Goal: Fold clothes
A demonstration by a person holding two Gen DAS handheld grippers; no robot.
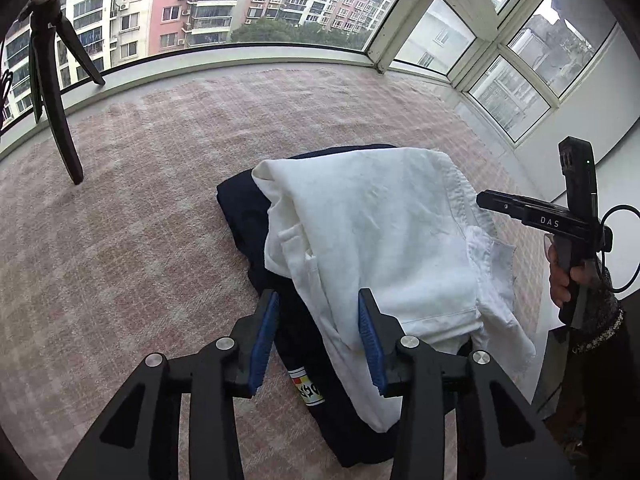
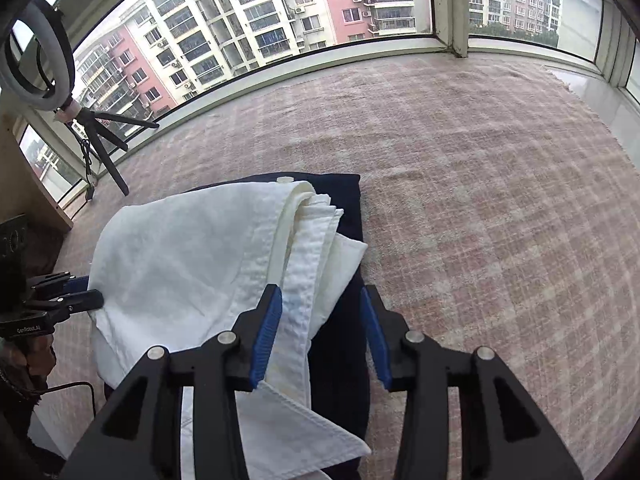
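A white garment (image 1: 384, 240) lies roughly folded on top of a folded dark navy garment (image 1: 288, 308) on the pink checked carpet. My left gripper (image 1: 320, 300) is open, its blue pads on either side of the white garment's near-left edge, just above it. My right gripper (image 2: 322, 296) is open over the white garment's (image 2: 180, 256) thick hem and the navy garment (image 2: 344, 352) beside it. The right gripper also shows in the left wrist view (image 1: 492, 202) at the pile's right edge, and the left gripper in the right wrist view (image 2: 86, 294) at its left edge.
The pink checked carpet (image 1: 140, 240) stretches to a curved window wall. A black tripod (image 1: 52, 92) stands at the far left, carrying a ring light (image 2: 36, 52). A bare pale floor strip (image 2: 592, 96) borders the carpet at the far right.
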